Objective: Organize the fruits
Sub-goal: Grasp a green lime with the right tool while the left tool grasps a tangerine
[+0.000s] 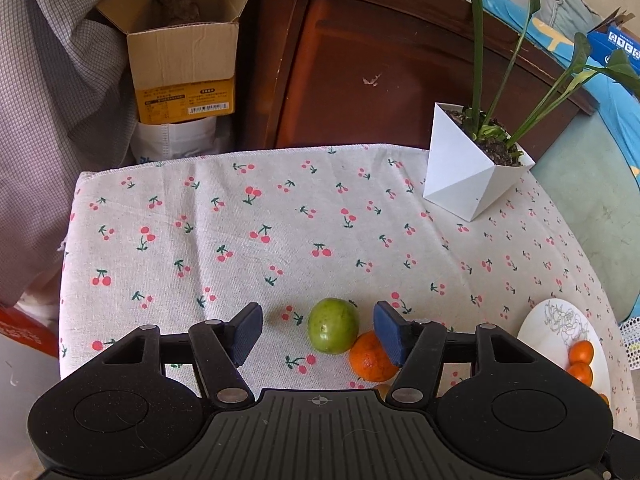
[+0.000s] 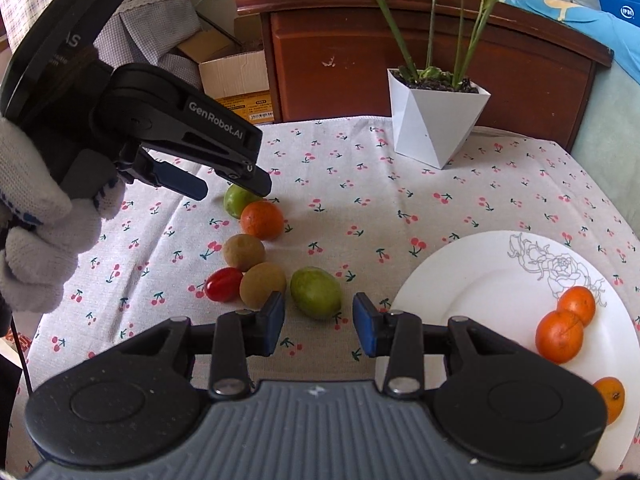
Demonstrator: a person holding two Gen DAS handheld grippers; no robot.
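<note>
left gripper (image 1: 318,330) is spread wide, straddling a green fruit (image 1: 333,325) that touches an orange (image 1: 372,357) on the tablecloth (image 1: 240,232), positioned for pickup. right gripper (image 2: 319,322) also open, empty, near the plate (image 2: 480,272) holding sorted oranges.

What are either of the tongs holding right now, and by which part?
Nothing. The left tongs are open around a green fruit, not touching it; the right tongs are open and empty.

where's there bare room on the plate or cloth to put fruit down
The plate's left half is bare; three oranges crowd its right side. Open cloth lies between the planter and the plate. The fruit cluster under the left tongs is crowded.
</note>
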